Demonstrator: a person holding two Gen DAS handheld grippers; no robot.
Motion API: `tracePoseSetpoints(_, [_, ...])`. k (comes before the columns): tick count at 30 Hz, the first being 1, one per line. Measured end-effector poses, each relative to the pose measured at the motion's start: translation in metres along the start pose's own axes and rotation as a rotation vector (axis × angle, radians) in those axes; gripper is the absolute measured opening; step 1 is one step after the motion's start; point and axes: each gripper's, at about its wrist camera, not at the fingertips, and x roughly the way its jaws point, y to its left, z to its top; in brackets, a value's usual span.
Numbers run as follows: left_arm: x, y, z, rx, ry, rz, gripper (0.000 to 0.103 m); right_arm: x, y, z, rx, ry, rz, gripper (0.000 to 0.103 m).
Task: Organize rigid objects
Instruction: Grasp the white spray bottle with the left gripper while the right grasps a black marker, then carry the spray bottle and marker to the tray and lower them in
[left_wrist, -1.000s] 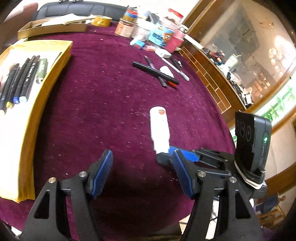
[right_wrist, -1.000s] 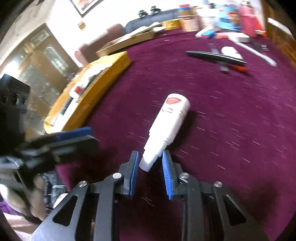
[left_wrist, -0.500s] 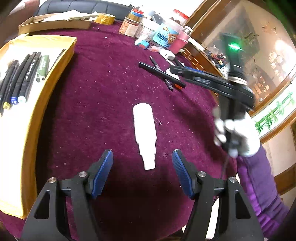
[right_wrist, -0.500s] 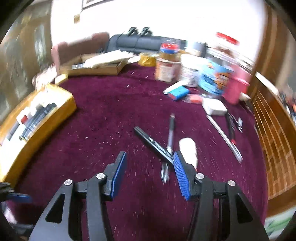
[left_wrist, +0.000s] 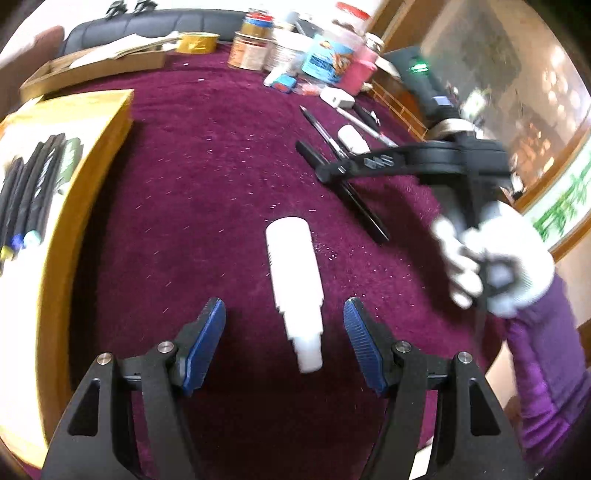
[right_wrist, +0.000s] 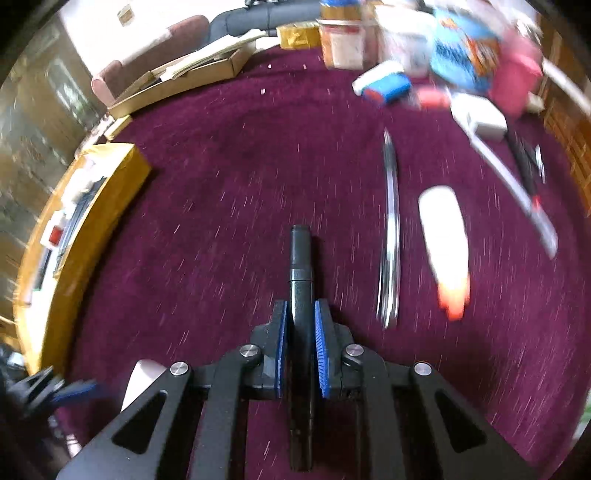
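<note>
A white glue bottle (left_wrist: 295, 291) lies on the maroon cloth, its narrow end between the pads of my open left gripper (left_wrist: 284, 343), untouched. My right gripper (right_wrist: 299, 345) is shut on a black marker (right_wrist: 301, 266) that points away from me; it also shows in the left wrist view (left_wrist: 334, 171) over the marker (left_wrist: 364, 208). A yellow box (left_wrist: 85, 177) at the left holds several dark markers (left_wrist: 33, 192). A silver pen (right_wrist: 391, 229) and a white tube with an orange tip (right_wrist: 445, 232) lie to the right of the held marker.
Jars and tubs (left_wrist: 295, 48) crowd the far edge, with a white adapter (left_wrist: 336, 98) and more pens (left_wrist: 364, 123) beside them. A flat cardboard box (left_wrist: 92, 68) lies at the far left. The table's wooden edge (left_wrist: 402, 107) runs along the right.
My right gripper let go of the white bottle, swung to the pens at the right and closed on the black marker. My left gripper moved up to the bottle.
</note>
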Motion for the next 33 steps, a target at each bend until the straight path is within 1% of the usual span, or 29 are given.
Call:
tracePoseSetpoints(2, [0.012,-0.007,0.006,0.037,0.009,0.03,0.066,-0.012,-0.004,-0.024,0.042,0.011,0.017,0.013])
tracePoseSetpoints(4, [0.024,-0.014,0.01,0.08,0.016,0.079,0.066,-0.024,-0.006,-0.048,0.068,0.007,0.016,0.013])
tracePoseSetpoints(6, [0.032,-0.023,0.013,0.151,-0.007,0.141,0.065,-0.031,-0.006,-0.066,0.073,-0.008,-0.005,0.013])
tracePoseSetpoints(7, [0.035,-0.027,0.014,0.181,-0.013,0.16,0.065,-0.036,-0.002,-0.078,0.066,-0.026,-0.031,0.013])
tracePoseSetpoints(8, [0.036,-0.029,0.014,0.206,-0.023,0.167,0.06,-0.037,0.001,-0.085,0.057,-0.039,-0.052,0.013])
tracePoseSetpoints(9, [0.036,-0.029,0.014,0.217,-0.037,0.165,0.037,-0.04,0.004,-0.091,0.047,-0.05,-0.073,0.014])
tracePoseSetpoints(10, [0.034,-0.027,0.014,0.212,-0.042,0.157,0.027,-0.042,0.009,-0.096,0.036,-0.062,-0.094,0.018])
tracePoseSetpoints(11, [0.033,-0.021,0.016,0.18,-0.041,0.124,0.027,-0.043,0.014,-0.101,0.024,-0.076,-0.112,0.02])
tracePoseSetpoints(12, [0.031,-0.014,0.018,0.143,-0.039,0.092,0.027,-0.043,0.019,-0.103,0.01,-0.09,-0.13,0.025])
tracePoseSetpoints(13, [0.027,-0.007,0.017,0.112,-0.039,0.071,0.026,-0.042,0.023,-0.105,-0.004,-0.1,-0.149,0.028])
tracePoseSetpoints(15, [0.018,0.0,0.013,0.078,-0.056,0.053,0.027,-0.039,0.031,-0.104,-0.013,-0.118,-0.188,0.029])
tracePoseSetpoints(16, [0.014,0.002,0.011,0.064,-0.063,0.047,0.027,-0.04,0.031,-0.105,-0.005,-0.125,-0.189,0.029])
tracePoseSetpoints(20, [-0.009,0.006,0.001,0.057,-0.106,0.081,0.027,-0.034,0.028,-0.095,0.014,-0.134,-0.181,0.028])
tracePoseSetpoints(21, [-0.013,0.005,0.0,0.065,-0.117,0.093,0.027,-0.035,0.027,-0.096,0.021,-0.136,-0.184,0.022])
tracePoseSetpoints(22, [-0.018,0.004,-0.002,0.074,-0.13,0.107,0.027,-0.036,0.027,-0.097,0.027,-0.137,-0.188,0.014])
tracePoseSetpoints(25, [-0.032,-0.001,-0.007,0.099,-0.164,0.136,0.027,-0.037,0.024,-0.101,0.065,-0.13,-0.138,0.013])
tracePoseSetpoints(33, [-0.039,-0.009,-0.013,0.127,-0.175,0.167,0.027,-0.047,0.037,-0.111,0.071,-0.154,-0.133,0.013])
